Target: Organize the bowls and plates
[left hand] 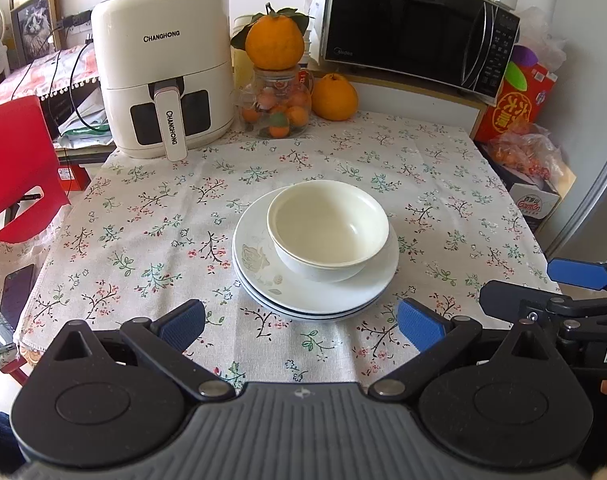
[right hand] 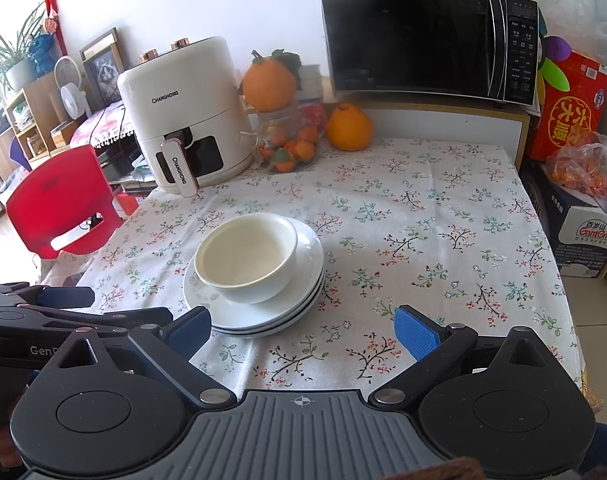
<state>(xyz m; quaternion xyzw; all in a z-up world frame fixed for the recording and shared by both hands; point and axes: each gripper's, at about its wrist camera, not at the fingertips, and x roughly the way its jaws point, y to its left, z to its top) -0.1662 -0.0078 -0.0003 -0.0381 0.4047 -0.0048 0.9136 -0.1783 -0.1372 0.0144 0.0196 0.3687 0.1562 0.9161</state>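
A white bowl [left hand: 328, 229] sits in a stack of white plates [left hand: 263, 276] on the floral tablecloth near the table's middle. The bowl [right hand: 245, 257] and the plates [right hand: 303, 280] also show in the right wrist view. My left gripper [left hand: 301, 324] is open and empty, just in front of the plates at the table's near edge. My right gripper [right hand: 303, 330] is open and empty, to the right of the left one and near the stack's front right. The right gripper's blue fingers [left hand: 577, 274] show at the right edge of the left wrist view.
A white air fryer [left hand: 163, 80] stands at the back left, a jar of small oranges [left hand: 277, 108] with a big orange on top behind the plates, and a microwave [left hand: 419, 24] at the back right. A red chair [left hand: 13, 160] and a phone [left hand: 13, 308] are at the left.
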